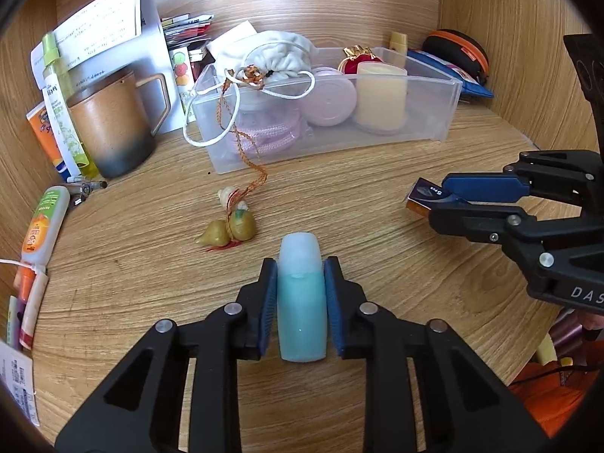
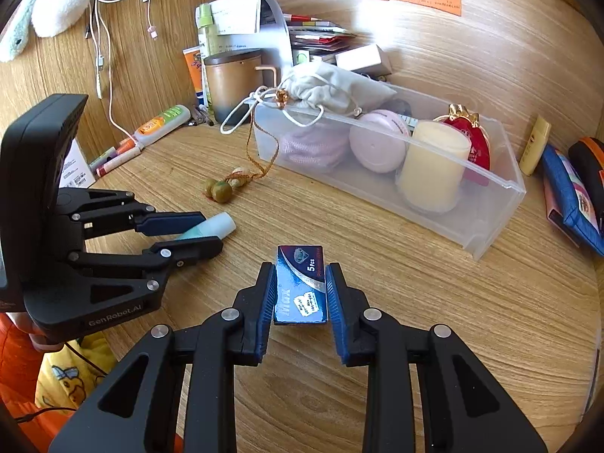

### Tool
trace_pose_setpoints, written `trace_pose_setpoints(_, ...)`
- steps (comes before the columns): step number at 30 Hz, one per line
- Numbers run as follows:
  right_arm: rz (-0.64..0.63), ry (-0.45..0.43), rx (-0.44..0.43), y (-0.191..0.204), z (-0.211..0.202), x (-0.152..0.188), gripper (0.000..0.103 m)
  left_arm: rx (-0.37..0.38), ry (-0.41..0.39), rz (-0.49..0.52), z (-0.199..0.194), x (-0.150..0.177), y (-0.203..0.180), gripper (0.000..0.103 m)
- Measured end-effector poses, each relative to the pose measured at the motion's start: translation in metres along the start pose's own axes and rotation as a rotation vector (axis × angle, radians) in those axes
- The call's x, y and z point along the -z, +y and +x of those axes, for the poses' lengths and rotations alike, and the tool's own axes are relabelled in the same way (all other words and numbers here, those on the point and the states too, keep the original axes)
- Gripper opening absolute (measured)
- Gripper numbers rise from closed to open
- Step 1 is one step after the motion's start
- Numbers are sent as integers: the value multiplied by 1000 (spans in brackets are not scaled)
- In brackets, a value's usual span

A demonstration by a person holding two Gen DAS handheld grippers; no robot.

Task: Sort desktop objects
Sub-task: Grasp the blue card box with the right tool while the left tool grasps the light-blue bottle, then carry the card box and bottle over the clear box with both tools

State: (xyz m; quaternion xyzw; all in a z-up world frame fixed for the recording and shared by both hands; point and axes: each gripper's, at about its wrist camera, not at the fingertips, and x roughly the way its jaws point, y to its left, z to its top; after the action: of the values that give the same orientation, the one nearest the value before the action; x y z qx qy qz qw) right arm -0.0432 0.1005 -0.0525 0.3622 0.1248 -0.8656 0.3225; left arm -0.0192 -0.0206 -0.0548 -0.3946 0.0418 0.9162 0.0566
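A small teal bottle [image 1: 301,302] with a pale cap sits between the blue pads of my left gripper [image 1: 301,264], which is shut on it just above the wooden desk [image 1: 377,339]. The same bottle [image 2: 211,228] shows in the right wrist view, clamped by my left gripper [image 2: 209,231]. My right gripper [image 2: 299,268] is shut on a dark blue flat box [image 2: 300,288] marked "5 Pcs". From the left wrist view that box [image 1: 424,195] sticks out of my right gripper [image 1: 434,200] at the right.
A clear plastic bin [image 1: 434,120] at the back holds a white drawstring pouch [image 1: 275,54], a pink round case [image 1: 332,100] and a cream candle [image 1: 381,96]. A beaded charm [image 1: 230,226] on an orange cord lies before it. A brown mug [image 1: 113,128] and tubes stand left.
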Motion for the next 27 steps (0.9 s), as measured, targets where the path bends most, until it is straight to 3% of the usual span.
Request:
trace_pose_setpoints(5, 11, -10, 9, -6, -3, -5, 25, -20, -9, 11, -1, -3, -6, 24)
trace_pose_setpoints(9, 24, -30, 20, -14, -10, -11, 25, 7, -56, 13, -13, -13, -10, 24)
trace_pose_setpoints(19, 47, -118, 96, -42, -37, -34, 25, 68, -201, -8, -45, -57, -21, 24)
trace_pose_setpoints(27, 66, -167, 140, -64, -55, -54, 25, 90, -237, 10, -47, -88, -30, 24)
